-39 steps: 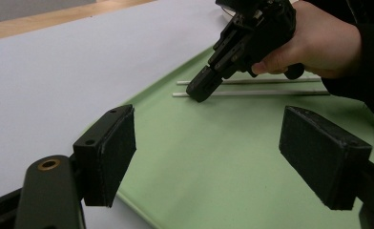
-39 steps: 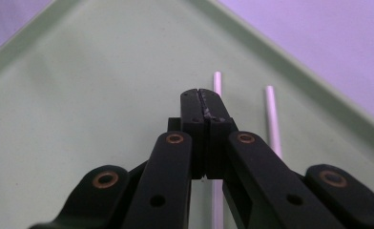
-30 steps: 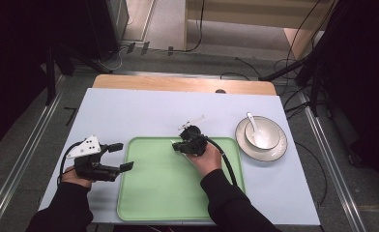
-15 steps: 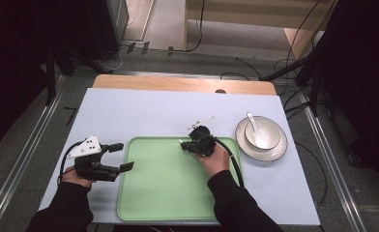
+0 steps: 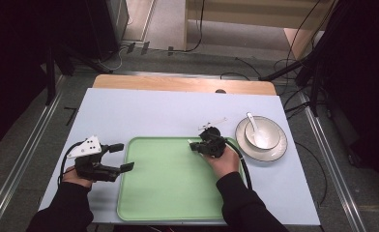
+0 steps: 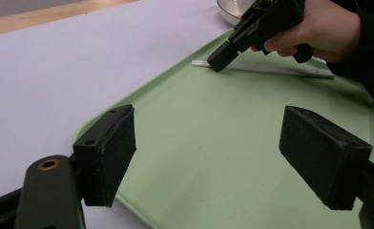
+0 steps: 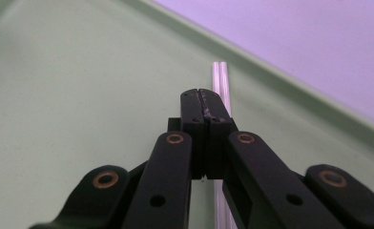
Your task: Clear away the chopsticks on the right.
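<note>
Both grippers are black. The left gripper [image 5: 124,157] carries a grey three-cornered plate on top, thick rectangular pads [image 6: 109,152] and a black cable looping behind. The right gripper [image 7: 204,102] has slim linked arms with brass-coloured rivets. The person wears black sleeves [image 5: 64,210].

Green tray [image 5: 168,193] at lower centre. Right gripper [image 5: 193,145] over the tray's upper right corner; left gripper [image 5: 122,157] at its left edge. Plate [image 5: 274,147] with bowl [image 5: 262,137] to the right.
</note>
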`<state>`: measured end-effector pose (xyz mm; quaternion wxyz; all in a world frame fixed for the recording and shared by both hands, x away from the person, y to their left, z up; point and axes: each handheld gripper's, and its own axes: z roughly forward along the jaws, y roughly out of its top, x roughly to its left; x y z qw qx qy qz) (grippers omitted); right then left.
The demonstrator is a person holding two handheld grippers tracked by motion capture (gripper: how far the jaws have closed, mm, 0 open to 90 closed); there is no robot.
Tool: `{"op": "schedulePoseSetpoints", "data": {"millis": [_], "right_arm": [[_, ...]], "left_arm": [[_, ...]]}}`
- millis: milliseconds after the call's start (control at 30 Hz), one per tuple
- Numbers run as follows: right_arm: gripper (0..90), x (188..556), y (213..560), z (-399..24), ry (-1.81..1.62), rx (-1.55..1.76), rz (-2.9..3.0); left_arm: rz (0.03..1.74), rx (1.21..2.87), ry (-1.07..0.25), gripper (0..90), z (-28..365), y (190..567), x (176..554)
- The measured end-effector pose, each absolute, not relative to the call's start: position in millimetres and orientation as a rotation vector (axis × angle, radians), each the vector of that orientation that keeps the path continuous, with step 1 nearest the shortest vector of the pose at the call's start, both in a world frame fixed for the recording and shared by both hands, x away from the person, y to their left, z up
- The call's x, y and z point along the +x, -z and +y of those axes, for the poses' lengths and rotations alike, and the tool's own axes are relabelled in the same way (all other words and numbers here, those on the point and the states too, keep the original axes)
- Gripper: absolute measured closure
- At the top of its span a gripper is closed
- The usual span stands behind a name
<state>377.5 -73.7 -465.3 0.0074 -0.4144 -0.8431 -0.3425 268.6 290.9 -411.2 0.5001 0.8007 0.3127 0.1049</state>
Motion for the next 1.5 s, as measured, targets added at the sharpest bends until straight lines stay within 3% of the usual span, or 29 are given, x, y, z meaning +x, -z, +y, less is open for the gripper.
{"op": "schedulePoseSetpoints", "data": {"millis": [1500], "right_arm": [[90.0,359,469,-157,1.085,-1.521,-2.565]], "left_arm": [[0.759,1.940,-0.254,20.1,291,412,268]]}}
